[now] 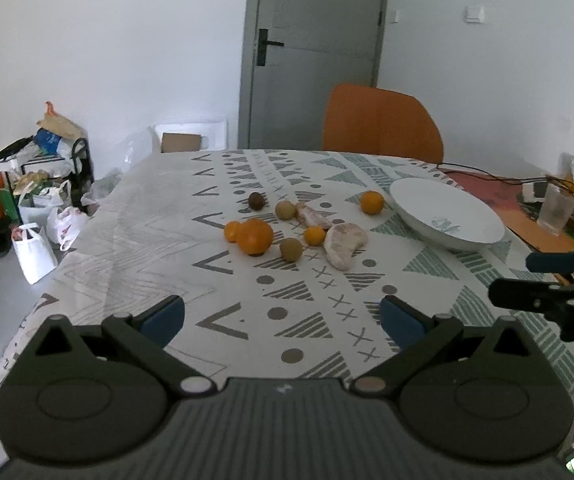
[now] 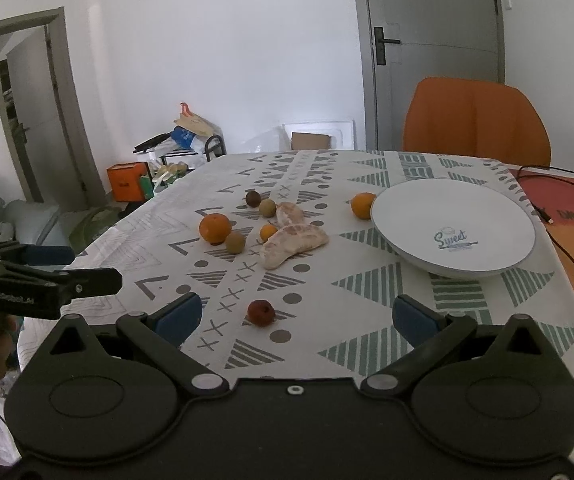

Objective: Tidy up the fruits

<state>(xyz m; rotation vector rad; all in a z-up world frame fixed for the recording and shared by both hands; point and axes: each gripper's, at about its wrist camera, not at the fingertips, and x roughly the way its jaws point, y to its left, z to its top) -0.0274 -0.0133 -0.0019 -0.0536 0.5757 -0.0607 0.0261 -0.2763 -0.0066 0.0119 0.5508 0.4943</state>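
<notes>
- Hovering above the patterned tabletop [image 2: 367, 292]: left gripper [image 1: 283, 316] and right gripper [image 2: 297, 316], jaws spread, empty.
- Scattered oranges and peeled citrus segments [image 2: 293, 244] beside the white round plate [image 2: 453, 226]; small red-brown fruit [image 2: 261, 312] nearest.

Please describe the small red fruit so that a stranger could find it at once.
Start at the white plate on the patterned tablecloth. Come toward the near edge: the red fruit lies alone between the open right gripper's fingers. It is dark red; the others are orange, greenish-brown or pale.
</notes>
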